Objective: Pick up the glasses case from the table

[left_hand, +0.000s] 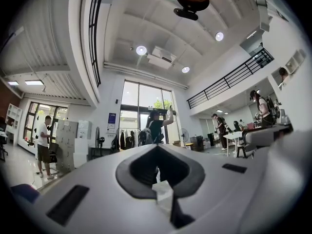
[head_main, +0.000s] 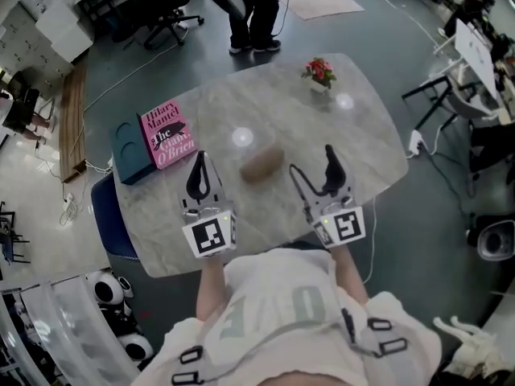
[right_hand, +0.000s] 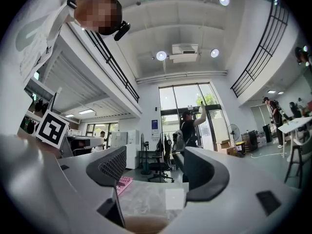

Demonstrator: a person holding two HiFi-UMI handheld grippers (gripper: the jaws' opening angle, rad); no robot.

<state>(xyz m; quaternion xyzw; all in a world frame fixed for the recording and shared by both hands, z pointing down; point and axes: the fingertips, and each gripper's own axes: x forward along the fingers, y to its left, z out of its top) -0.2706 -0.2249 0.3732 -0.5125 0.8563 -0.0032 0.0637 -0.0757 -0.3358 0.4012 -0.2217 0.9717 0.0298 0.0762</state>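
Observation:
The brown glasses case [head_main: 261, 165] lies on the marble table [head_main: 362, 143], near its middle. My left gripper [head_main: 199, 173] hovers just left of the case with its jaws together, and in the left gripper view [left_hand: 157, 177] the pads meet with nothing between them. My right gripper [head_main: 312, 167] is just right of the case, its jaws spread wide. In the right gripper view [right_hand: 156, 179] a brown shape [right_hand: 146, 224], likely the case, shows low between the open fingers [right_hand: 109, 167], and no pad touches it.
A pink book [head_main: 167, 139] lies on a teal box [head_main: 130, 155] at the table's left end. A small pot of red flowers [head_main: 320, 74] stands at the far side. A person [head_main: 253, 14] stands beyond the table. A blue chair [head_main: 107, 215] sits by the left corner.

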